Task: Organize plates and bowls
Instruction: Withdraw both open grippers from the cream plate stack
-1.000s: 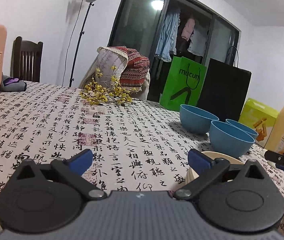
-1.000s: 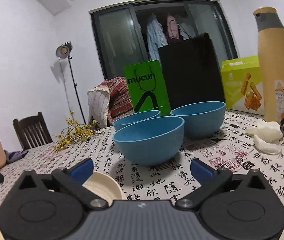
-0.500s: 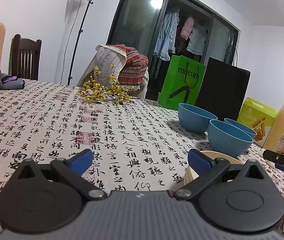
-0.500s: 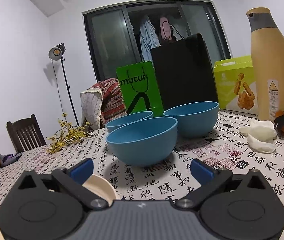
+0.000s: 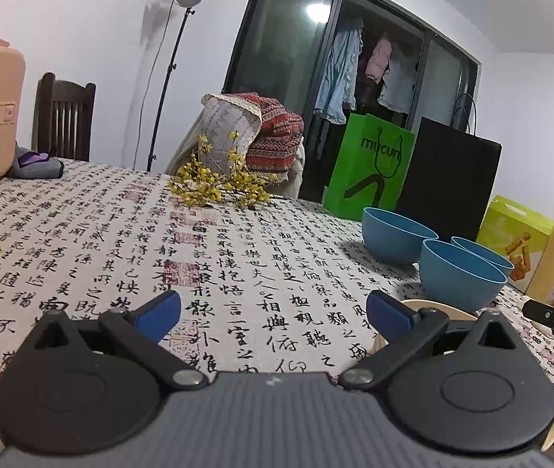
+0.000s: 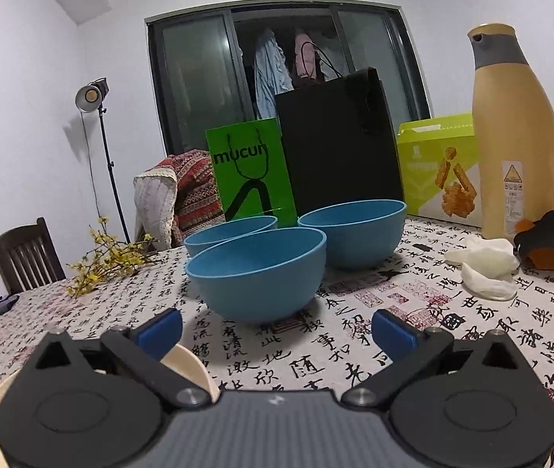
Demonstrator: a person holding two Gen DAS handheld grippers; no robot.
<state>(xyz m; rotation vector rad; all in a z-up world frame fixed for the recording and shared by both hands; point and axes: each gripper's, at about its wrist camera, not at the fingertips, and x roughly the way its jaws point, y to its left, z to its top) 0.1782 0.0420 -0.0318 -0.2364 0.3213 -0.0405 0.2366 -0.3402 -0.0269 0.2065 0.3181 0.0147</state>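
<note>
Jaws on your right gripper (image 6: 276,329) stand spread with nothing between them, low over the tablecloth (image 6: 413,312). Just left of that gripper lies a cream plate (image 6: 189,362), partly hidden under it. Beyond the plate stands the nearest blue bowl (image 6: 255,275), upright; two more blue bowls (image 6: 353,232) sit behind it, close together. Your left gripper (image 5: 273,314) is spread too, holding nothing, left of the plate. Past the bowls stand a green bag (image 6: 251,177) and a black bag (image 6: 337,144).
</note>
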